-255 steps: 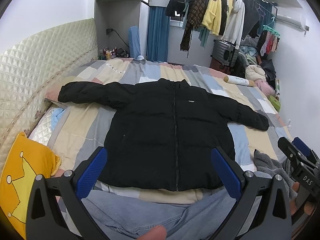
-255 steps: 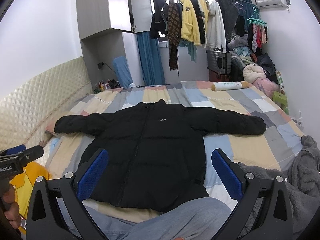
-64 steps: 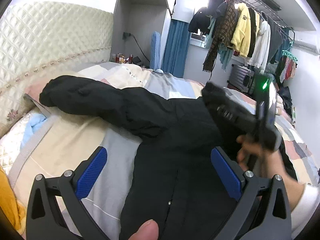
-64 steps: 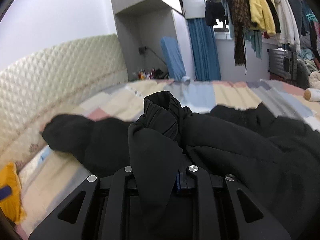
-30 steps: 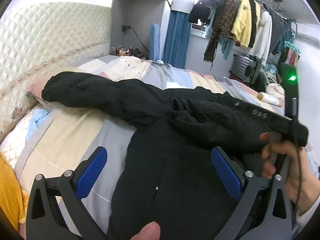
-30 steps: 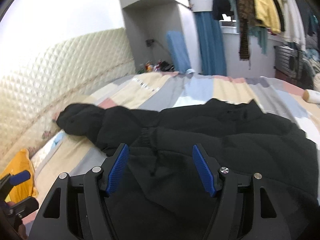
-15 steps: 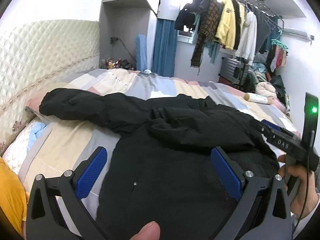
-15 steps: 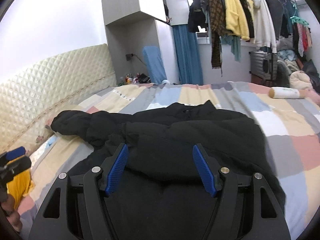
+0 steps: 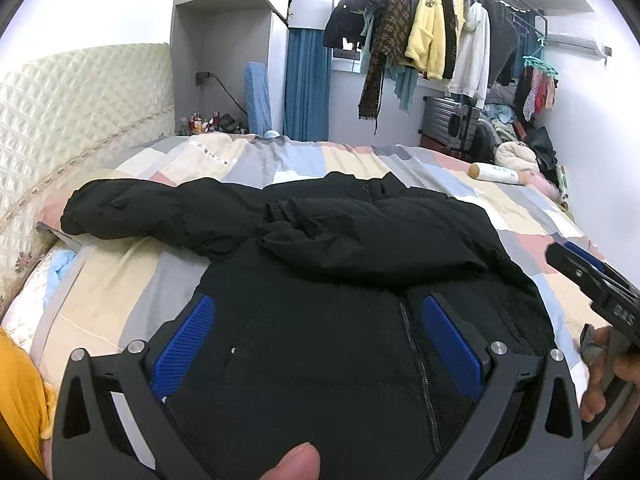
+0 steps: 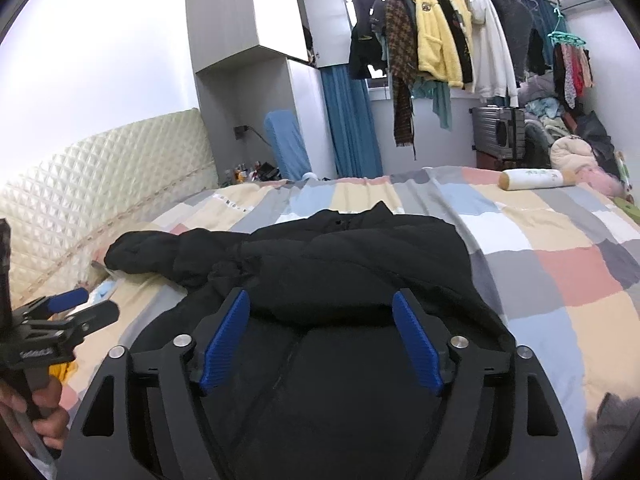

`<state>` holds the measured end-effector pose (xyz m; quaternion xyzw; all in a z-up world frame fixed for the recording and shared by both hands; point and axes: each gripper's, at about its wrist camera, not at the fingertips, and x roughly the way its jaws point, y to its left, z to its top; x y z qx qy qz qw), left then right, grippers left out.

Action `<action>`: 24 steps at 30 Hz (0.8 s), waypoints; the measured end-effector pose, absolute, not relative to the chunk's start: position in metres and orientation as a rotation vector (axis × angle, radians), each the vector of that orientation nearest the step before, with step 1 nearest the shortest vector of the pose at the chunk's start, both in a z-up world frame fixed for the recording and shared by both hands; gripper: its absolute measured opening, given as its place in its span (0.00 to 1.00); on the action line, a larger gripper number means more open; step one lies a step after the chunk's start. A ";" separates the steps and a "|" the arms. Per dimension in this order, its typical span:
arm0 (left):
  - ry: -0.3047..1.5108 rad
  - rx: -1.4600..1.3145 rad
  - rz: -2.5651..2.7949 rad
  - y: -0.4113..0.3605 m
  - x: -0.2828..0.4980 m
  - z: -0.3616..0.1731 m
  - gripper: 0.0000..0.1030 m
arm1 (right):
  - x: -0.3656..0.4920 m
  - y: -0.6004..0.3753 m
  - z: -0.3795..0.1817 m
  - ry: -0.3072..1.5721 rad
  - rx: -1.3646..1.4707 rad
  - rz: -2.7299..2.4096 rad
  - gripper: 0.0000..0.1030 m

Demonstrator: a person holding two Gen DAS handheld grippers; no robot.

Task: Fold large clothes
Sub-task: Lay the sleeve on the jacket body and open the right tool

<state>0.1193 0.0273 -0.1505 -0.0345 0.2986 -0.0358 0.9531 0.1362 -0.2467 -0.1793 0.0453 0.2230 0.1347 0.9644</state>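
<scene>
Currently, step in hand: one sleeve is seen folded across the chest of the black puffer jacket [image 9: 360, 320]; the other sleeve [image 9: 160, 208] is not yet folded, so the fold is judged roughly one part done.
Jacket position: laid face up on the patchwork bedspread [image 10: 560, 240], collar toward the far wall, zipper running toward the cameras.
Folded sleeve [image 10: 340, 276]: laid over the upper front, its cuff pointing toward the headboard [image 9: 80, 112] side.
Unfolded sleeve: stretched out toward the headboard, resting on the bedspread.
Left gripper [image 9: 320, 344]: jaws spread wide, nothing held, hovering above the lower front of the jacket.
Right gripper [image 10: 320, 340]: jaws released and apart, nothing between them, held above the jacket's middle.
Next move, as judged: the outstretched sleeve would need to be gripped near its cuff by the left gripper and carried across the chest, over the folded sleeve.
Caution: puffy fabric is likely to spring back unless pressed flat.
</scene>
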 end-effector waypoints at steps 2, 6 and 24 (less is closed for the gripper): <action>0.600 -0.055 -0.093 0.025 0.118 -0.153 1.00 | 0.127 -0.251 -0.181 0.448 0.092 0.267 0.78; 0.598 -0.068 -0.083 0.028 0.117 -0.162 1.00 | 0.109 -0.257 -0.187 0.449 0.082 0.252 0.79; 0.613 -0.188 -0.079 0.109 0.166 -0.144 1.00 | 0.064 -0.273 -0.206 0.373 0.092 0.217 1.00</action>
